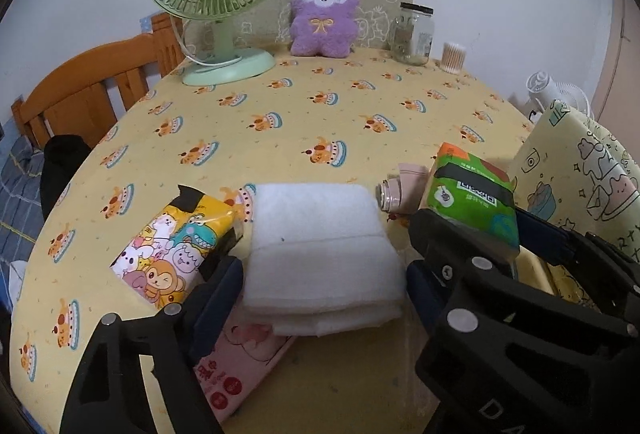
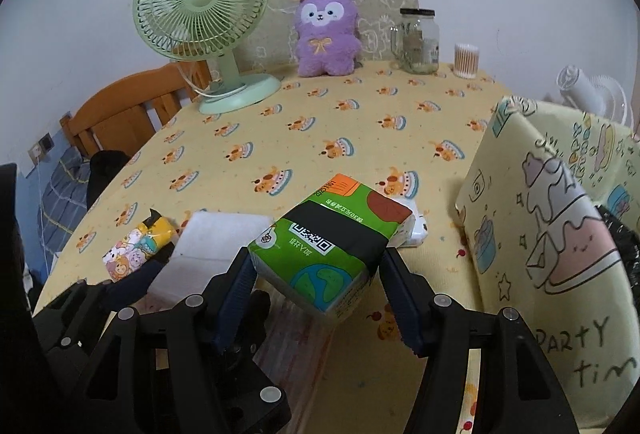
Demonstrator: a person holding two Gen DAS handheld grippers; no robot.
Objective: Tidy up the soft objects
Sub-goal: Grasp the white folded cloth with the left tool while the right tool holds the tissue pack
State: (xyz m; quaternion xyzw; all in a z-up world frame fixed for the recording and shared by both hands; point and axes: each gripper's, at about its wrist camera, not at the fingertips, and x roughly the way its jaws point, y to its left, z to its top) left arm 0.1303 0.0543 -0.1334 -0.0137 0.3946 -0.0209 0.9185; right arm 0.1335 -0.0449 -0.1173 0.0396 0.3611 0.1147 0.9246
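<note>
The right gripper (image 2: pixel 316 274) is holding a green tissue pack (image 2: pixel 330 244) up off the surface (image 2: pixel 280 138). Its jaws are clamped on the two sides of the pack. The pack is tilting a little.

The left gripper (image 1: pixel 324 278) is reaching around a folded white cloth (image 1: pixel 320 246). Its jaws are standing apart, one on each side of the cloth, and they are not squeezing it. The cloth is lying on top of a pink tissue pack (image 1: pixel 240 366). Just beside the cloth on the left, a yellow cartoon tissue pack (image 1: pixel 176 254) is lying on the surface.

A pale yellow storage bag (image 2: pixel 560 246) with drawings is standing at the right side. At the far edge, a green fan (image 2: pixel 204 26), a purple plush toy (image 2: pixel 326 34), a glass jar (image 2: pixel 418 40) and a tub of cotton swabs (image 2: pixel 466 60) are sitting in a row.
</note>
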